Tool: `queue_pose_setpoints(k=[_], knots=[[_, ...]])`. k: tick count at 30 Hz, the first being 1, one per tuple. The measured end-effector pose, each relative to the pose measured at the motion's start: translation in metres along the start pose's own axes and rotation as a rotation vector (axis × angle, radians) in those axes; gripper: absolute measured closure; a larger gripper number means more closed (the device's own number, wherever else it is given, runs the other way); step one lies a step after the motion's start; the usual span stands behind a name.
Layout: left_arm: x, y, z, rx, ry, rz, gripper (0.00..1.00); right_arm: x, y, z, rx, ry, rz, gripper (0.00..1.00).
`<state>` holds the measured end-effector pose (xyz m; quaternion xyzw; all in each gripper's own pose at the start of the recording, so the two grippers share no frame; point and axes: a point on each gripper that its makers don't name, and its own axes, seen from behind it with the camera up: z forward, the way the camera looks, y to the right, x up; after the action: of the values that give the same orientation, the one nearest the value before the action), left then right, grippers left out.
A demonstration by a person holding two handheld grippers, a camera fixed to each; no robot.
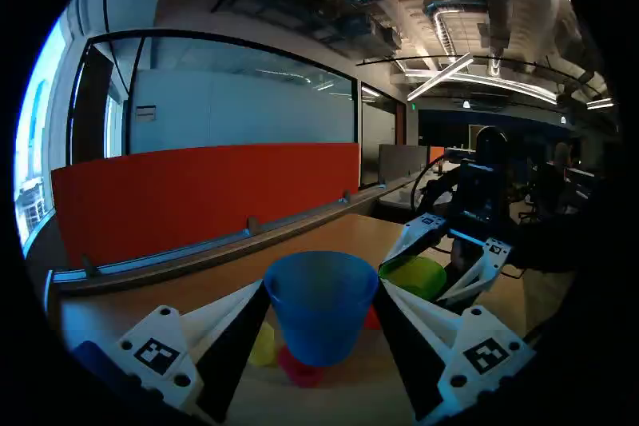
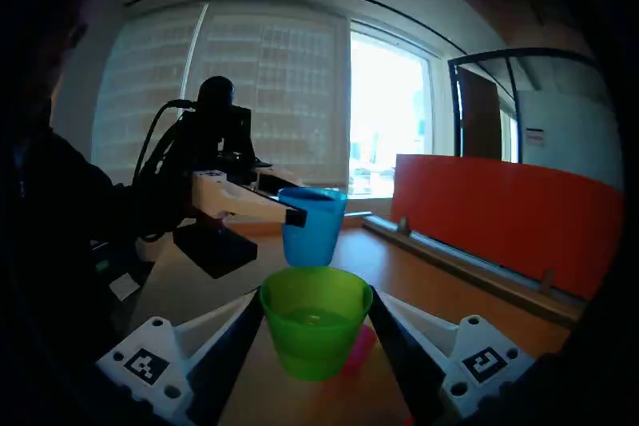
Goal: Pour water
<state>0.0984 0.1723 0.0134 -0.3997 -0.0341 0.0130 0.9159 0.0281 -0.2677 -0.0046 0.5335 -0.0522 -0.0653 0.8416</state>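
Note:
My left gripper (image 1: pixel 319 292) is shut on a blue plastic cup (image 1: pixel 321 314), held upright above the wooden table (image 1: pixel 200 290). Just right of it and farther off, my right gripper (image 1: pixel 444 260) holds a green cup (image 1: pixel 413 276). In the right gripper view, that gripper (image 2: pixel 315 298) is shut on the green cup (image 2: pixel 315 334), which is upright and seems to hold a little liquid. The blue cup (image 2: pixel 311 228) hangs just beyond it at a higher level, with a white finger (image 2: pixel 240 198) of the left gripper pressed on its side.
Small red (image 1: pixel 300 368) and yellow (image 1: pixel 263 346) objects lie on the table under the blue cup, and a pink one (image 2: pixel 361 346) under the green cup. An orange divider (image 1: pixel 208 194) with a metal rail (image 1: pixel 240 242) runs along the table's far edge. A person's dark sleeve (image 2: pixel 72 202) is at the left.

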Motion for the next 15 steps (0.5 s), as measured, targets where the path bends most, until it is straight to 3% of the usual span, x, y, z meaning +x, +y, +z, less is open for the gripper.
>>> queue_pose_setpoints(k=[15], knots=[[-0.041, 0.018, 0.007, -0.048, -0.09, 0.044, 0.12, -0.023, 0.006, -0.006, -0.012, -0.063, 0.022, 0.07]])
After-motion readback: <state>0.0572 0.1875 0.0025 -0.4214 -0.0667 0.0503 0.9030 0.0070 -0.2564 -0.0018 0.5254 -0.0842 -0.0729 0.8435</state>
